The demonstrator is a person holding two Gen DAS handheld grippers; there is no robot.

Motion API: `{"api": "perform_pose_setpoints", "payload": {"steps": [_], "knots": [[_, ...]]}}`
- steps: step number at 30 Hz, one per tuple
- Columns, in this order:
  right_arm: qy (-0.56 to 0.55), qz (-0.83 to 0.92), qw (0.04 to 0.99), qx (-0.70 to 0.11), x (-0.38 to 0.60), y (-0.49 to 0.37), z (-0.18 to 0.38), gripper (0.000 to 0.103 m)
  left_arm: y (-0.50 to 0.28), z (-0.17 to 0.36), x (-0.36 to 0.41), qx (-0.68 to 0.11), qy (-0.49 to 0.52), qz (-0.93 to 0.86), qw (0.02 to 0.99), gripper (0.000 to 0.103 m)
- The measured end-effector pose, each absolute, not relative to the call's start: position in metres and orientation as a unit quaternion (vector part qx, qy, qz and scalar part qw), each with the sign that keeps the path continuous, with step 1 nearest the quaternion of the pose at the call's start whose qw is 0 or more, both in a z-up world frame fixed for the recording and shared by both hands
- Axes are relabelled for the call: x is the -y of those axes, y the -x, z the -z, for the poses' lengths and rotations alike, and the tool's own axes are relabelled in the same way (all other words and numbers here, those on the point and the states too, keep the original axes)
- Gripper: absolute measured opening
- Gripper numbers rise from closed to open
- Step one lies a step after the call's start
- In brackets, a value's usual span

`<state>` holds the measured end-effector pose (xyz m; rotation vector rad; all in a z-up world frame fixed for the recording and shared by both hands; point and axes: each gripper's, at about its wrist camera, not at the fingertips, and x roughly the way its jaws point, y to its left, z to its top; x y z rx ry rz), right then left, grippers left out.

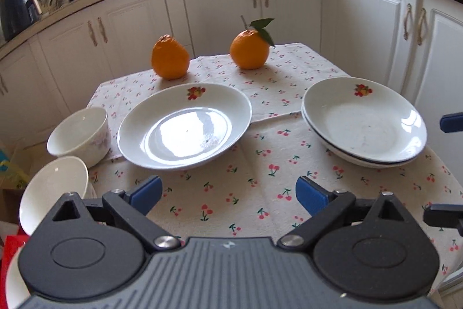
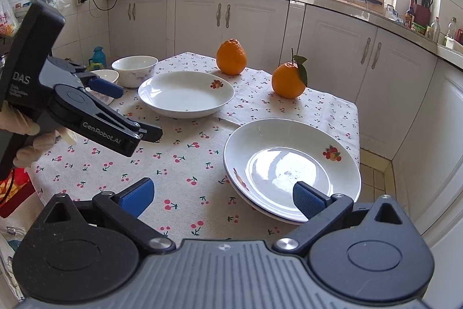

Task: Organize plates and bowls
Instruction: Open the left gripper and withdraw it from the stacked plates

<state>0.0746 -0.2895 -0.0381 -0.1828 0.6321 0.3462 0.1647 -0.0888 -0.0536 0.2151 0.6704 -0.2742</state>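
A single white plate (image 1: 185, 126) with a fruit motif lies on the cherry-print cloth ahead of my open left gripper (image 1: 228, 197). A stack of two such plates (image 1: 364, 120) lies to the right. Two white bowls stand at the table's left edge: one upright (image 1: 79, 132), one nearer and tilted (image 1: 53, 190). In the right wrist view my open right gripper (image 2: 222, 197) hovers at the stack (image 2: 292, 167), its right finger (image 2: 308, 199) over the near rim. The single plate (image 2: 186, 93), the bowls (image 2: 134, 70) and the left gripper (image 2: 127, 112) lie further left.
Two oranges (image 1: 170, 57) (image 1: 249, 48) sit at the far side of the table. White kitchen cabinets (image 1: 220, 5) and a cluttered counter run behind. The table edges drop off at left and right.
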Motion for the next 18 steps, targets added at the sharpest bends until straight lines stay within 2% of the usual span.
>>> {"api": "perform_pose_setpoints", "payload": {"steps": [12,18], "knots": [[0.1,-0.191,0.912,-0.348,0.287,-0.115,0.034,0.103,-0.206,0.099,0.077,-0.362,-0.024,0.063,0.93,0.099],[0.107,-0.214,0.902,-0.36,0.284,-0.143,0.027,0.103,-0.219,0.103,0.078,-0.353,-0.028,0.057,0.934,0.103]]}}
